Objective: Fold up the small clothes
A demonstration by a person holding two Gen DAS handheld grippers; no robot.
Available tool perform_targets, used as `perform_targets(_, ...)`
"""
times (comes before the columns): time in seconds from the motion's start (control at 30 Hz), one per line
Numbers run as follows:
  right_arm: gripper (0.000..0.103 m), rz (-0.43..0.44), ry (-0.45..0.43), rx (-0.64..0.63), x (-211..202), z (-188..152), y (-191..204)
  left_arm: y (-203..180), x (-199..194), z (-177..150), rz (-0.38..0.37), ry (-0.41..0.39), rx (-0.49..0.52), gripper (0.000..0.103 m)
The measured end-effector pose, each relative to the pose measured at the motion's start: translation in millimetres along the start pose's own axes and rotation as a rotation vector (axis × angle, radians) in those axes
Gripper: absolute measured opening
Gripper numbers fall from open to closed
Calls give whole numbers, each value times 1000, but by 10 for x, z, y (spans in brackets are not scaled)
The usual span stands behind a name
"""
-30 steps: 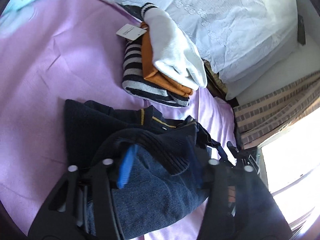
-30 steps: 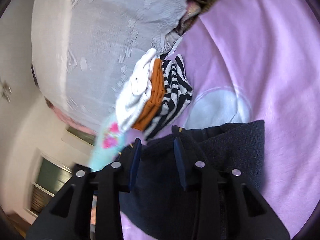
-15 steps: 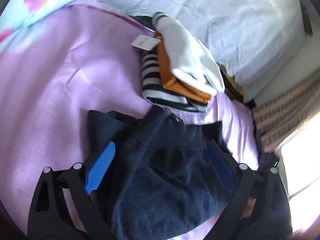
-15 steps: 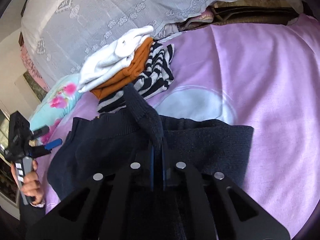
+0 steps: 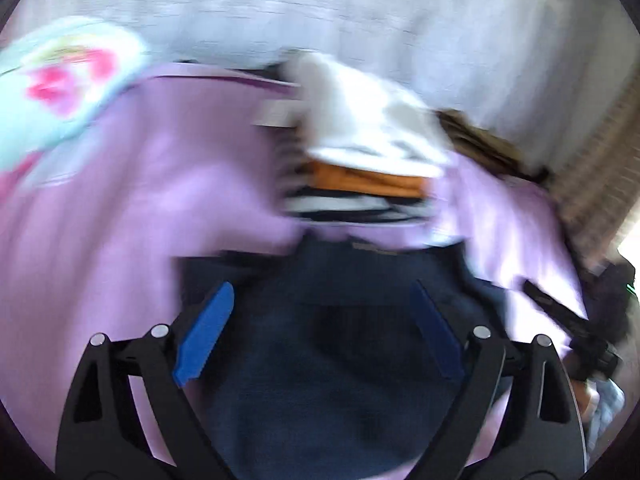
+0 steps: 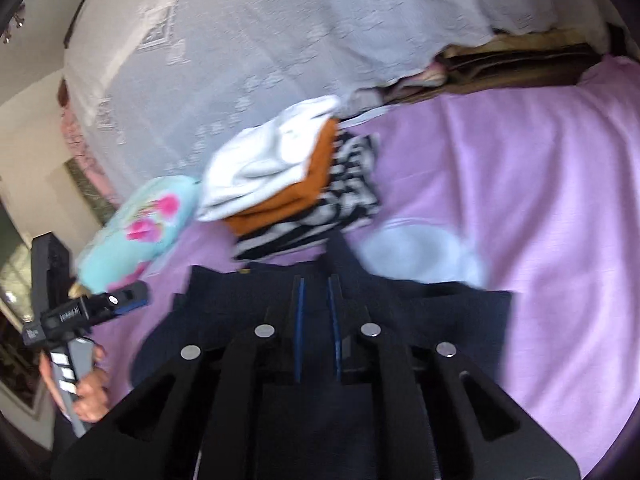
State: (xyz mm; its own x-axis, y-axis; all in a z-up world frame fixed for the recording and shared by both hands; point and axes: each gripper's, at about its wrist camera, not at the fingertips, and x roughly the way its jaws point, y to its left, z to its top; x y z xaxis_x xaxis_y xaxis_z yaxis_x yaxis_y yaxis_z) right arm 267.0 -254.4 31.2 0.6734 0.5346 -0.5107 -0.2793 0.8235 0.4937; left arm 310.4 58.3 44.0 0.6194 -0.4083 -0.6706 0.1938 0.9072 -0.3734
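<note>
A navy knit garment [image 5: 340,380] lies on the purple sheet [image 5: 120,220], right under my left gripper [image 5: 322,330]. That gripper is open wide and holds nothing; its view is blurred. In the right wrist view my right gripper [image 6: 316,280] hovers over the same navy garment [image 6: 440,312]. Its jaws stand a narrow gap apart with navy cloth between them, and a strip of sleeve [image 6: 340,248] pokes up past the fingertips. A folded stack [image 6: 288,184] of white, orange and striped clothes lies just beyond.
A floral pillow [image 6: 148,224] lies left of the stack. A white lace cover [image 6: 280,40] rises behind it. A hand [image 6: 88,396] holds the left gripper at the left edge. Bare purple sheet [image 6: 520,200] stretches to the right.
My left gripper let go of the navy cloth, opened wide and drew back. My right gripper closed on a sleeve and swung over the garment; its jaws now stand slightly wider.
</note>
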Motion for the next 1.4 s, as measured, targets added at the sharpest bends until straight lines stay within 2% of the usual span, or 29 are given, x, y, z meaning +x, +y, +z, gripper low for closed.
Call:
perform_targets(0.07,12,63,54,17,256,21,103,-141,182,-20,-65,59,26,92)
perform_targets(0.13,12,85,98,60,483,13,83,-157,452,-48,-47,119,30,92)
perform_targets(0.2,12,53,114,118,609,-30,-95,78,692,-84,10,168,-38,90)
perform_targets(0.23,12,-1,109,119,614,-50,-186,205,724,-91,-4,178,-64,86)
perform_targets(0.27,9,-67,107,123,613,-66,-342,319,703,-85,-42,178,-89,79)
perform_targets(0.3,8,-69,105,153,595,-74,-489,472,625,-50,-106,173,-134,76)
perform_targets(0.33,4,-22,107,227,569,-83,-656,561,579,-17,-124,161,-160,76)
perform_targets(0.4,2,47,117,316,541,-99,-824,825,373,51,-86,73,-206,78)
perform_targets(0.43,2,48,116,316,534,-102,-834,934,342,57,-97,63,-230,80)
perform_targets(0.5,2,21,108,285,529,-111,-765,1154,240,21,-15,46,-299,83)
perform_targets(0.57,6,-32,74,236,444,-117,-635,1189,174,1,33,27,-306,83)
perform_targets(0.63,10,-59,23,165,305,-76,-464,1117,71,-8,23,19,-286,83)
perform_targets(0.7,10,-50,-8,95,226,-49,-284,892,-18,-11,10,-10,-222,86)
perform_targets(0.73,10,-41,-17,73,197,-45,-210,665,-69,-23,-11,-28,-151,88)
perform_targets(0.83,12,-17,27,16,227,-144,-19,169,-21,-117,-27,-16,-1,94)
perform_targets(0.93,18,-102,93,-51,328,-307,0,-66,334,-303,99,76,110,96)
perform_targets(0.97,18,-125,135,-61,390,-401,-82,-32,517,-397,166,138,123,96)
perform_targets(1.0,13,-103,134,-52,398,-444,-135,6,637,-480,204,174,144,96)
perform_targets(1.07,2,-90,130,-4,294,-437,-285,-122,576,-547,256,133,238,97)
perform_targets(1.1,2,-94,124,4,259,-437,-320,-150,533,-568,290,122,251,97)
perform_targets(1.13,2,-109,114,15,211,-451,-380,-132,488,-583,295,114,242,97)
perform_targets(1.17,2,-130,107,41,143,-487,-470,-87,431,-599,284,108,217,96)
perform_targets(1.23,2,-111,80,103,-51,-550,-551,-13,242,-621,244,82,165,96)
perform_targets(1.27,9,-121,57,97,-150,-573,-503,-6,120,-637,226,52,145,96)
perform_targets(1.37,9,-90,-14,-14,-401,-661,-135,-119,-163,-738,138,-17,149,96)
perform_targets(1.4,13,-69,-15,-42,-410,-704,-14,-209,-180,-776,119,-21,161,97)
